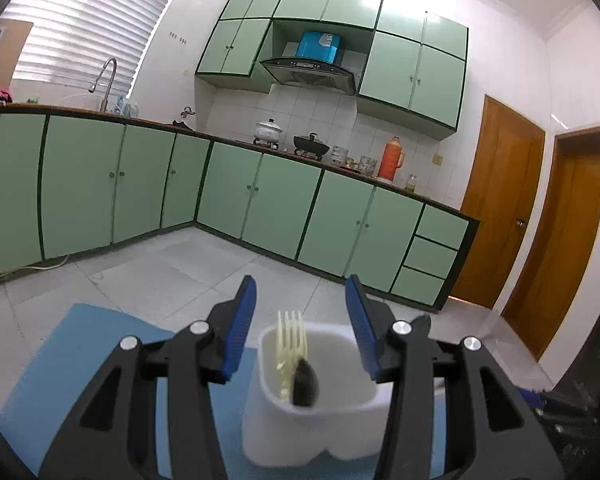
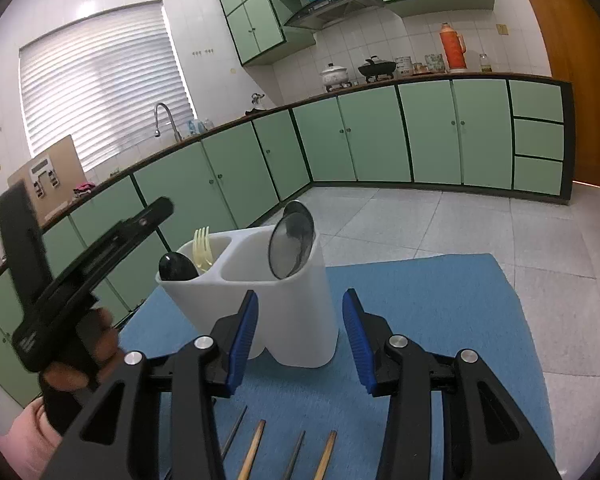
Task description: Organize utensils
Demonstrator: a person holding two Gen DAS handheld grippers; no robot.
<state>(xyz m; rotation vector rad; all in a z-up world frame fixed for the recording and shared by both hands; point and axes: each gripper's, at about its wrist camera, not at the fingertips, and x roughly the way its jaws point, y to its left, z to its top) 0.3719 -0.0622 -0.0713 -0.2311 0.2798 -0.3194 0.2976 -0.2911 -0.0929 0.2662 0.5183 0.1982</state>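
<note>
A white two-compartment utensil holder (image 2: 292, 312) is seen standing upright on a blue mat (image 2: 440, 320) that covers the bench. In the right wrist view the holder lies at about 12 o'clock from the right gripper (image 2: 300, 338), just beyond its blue fingers (image 2: 244, 336). These fingers are held apart with nothing between the pads; nothing is gripped by them.

The compartment toward 10 o'clock is occupied by a pale yellow fork (image 2: 203, 248), tines up, and by a black spoon (image 2: 177, 267) whose bowl rests against the rim. The compartment toward 1 o'clock is occupied by a dark translucent spoon (image 2: 291, 242), bowl up and leaning on the far wall.

At 6 o'clock in the same view, four chopsticks are laid on the mat below the gripper: two wooden chopsticks (image 2: 253, 452) and two dark chopsticks (image 2: 234, 432), alternating and only partly visible.

At 9 o'clock the left gripper (image 1: 300, 328) is seen from the side, carried by a gloved hand (image 2: 80, 356) above a pink sleeve (image 2: 24, 440). In the left wrist view its fingers (image 1: 242, 328) are spread wide on either side of the holder's near compartment, above its rim, and no utensil is touched by them; the fork and black spoon stand in the compartment below. The fingers are plainly open.

Green cabinets (image 1: 260, 200) are visible across the tiled floor (image 1: 180, 264).
</note>
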